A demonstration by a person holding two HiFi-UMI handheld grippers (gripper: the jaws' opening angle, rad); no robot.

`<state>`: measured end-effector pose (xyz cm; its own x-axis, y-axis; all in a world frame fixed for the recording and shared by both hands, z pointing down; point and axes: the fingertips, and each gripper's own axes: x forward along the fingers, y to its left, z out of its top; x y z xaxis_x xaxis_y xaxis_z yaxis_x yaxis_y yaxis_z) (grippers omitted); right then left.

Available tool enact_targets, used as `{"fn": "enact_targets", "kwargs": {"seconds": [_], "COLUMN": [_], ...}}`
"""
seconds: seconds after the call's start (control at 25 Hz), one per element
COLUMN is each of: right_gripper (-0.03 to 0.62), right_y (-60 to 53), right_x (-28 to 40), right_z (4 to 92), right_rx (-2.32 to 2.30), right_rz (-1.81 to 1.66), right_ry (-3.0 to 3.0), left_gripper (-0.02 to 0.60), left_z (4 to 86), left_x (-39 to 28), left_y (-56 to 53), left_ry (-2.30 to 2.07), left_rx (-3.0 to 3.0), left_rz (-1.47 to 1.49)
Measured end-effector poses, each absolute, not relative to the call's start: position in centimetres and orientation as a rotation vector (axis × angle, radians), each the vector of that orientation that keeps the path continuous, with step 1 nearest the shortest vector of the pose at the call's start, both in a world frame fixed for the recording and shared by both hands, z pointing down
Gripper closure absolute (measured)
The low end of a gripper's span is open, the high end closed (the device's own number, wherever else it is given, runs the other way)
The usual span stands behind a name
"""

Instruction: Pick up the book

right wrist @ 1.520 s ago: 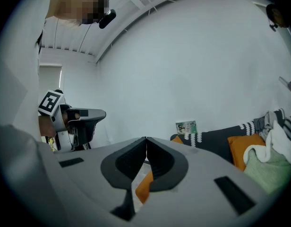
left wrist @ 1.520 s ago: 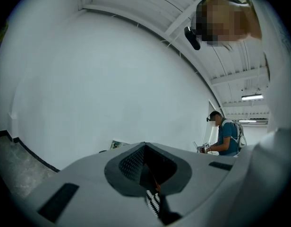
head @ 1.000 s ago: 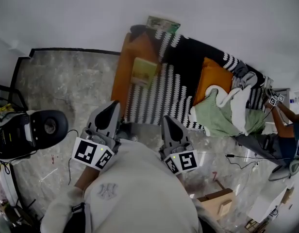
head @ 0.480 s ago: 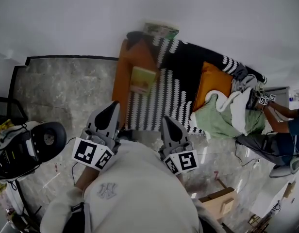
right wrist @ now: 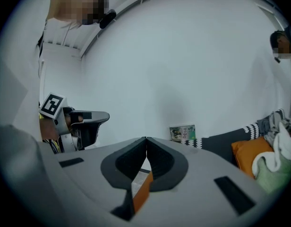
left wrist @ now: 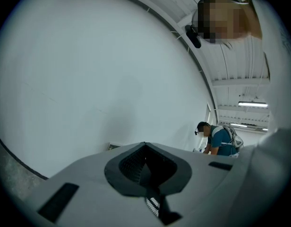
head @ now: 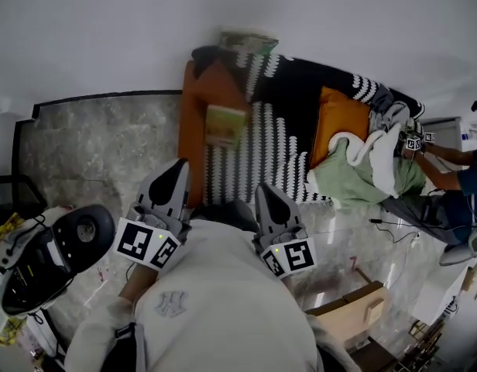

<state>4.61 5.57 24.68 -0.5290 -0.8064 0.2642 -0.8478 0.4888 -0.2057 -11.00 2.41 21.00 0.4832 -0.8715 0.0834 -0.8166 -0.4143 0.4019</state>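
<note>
A yellow-green book (head: 225, 125) lies flat on the orange sofa (head: 193, 130), next to a black-and-white striped blanket (head: 277, 146). In the head view both grippers are held side by side over the floor, short of the sofa's front edge. My left gripper (head: 179, 165) (left wrist: 145, 144) is shut and empty, and its view shows mostly white wall. The right gripper (head: 263, 187) (right wrist: 146, 138) is shut with nothing in it. Its own body hides the book on the seat in the right gripper view.
A second green book or card (head: 246, 41) (right wrist: 182, 132) leans on the wall behind the sofa. An orange cushion (head: 339, 126) and green and white clothes (head: 362, 177) fill the sofa's right end. Another person (head: 455, 184) works at the right. A black-and-white machine (head: 45, 258) stands at the left, a cardboard box (head: 355, 316) at the lower right.
The head view has shifted toward the sofa: the book sits a little lower and nearer, and the machine at the left has slid down. Both grippers stay shut, side by side.
</note>
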Motion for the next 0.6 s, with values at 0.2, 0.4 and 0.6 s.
{"fn": "enact_targets", "kwargs": {"seconds": [0.2, 0.4, 0.6], "right_gripper": [0.576, 0.576, 0.576], "right_y": [5.6, 5.2, 4.3], "right_x": [4.7, 4.7, 6.0], "right_z": [25.3, 25.8, 26.0], "right_rx": [1.469, 1.404, 1.332], "right_rz": [0.503, 0.497, 0.494], "right_ry": [-2.553, -2.553, -2.582], "left_gripper": [0.578, 0.578, 0.58], "left_z": [21.6, 22.2, 21.9], "left_x": [-11.0, -10.9, -10.1], "left_y": [2.2, 1.8, 1.9], "left_ry": [-1.373, -1.391, -1.464], "left_rx": [2.331, 2.307, 2.277], "left_rz": [-0.187, -0.182, -0.201]}}
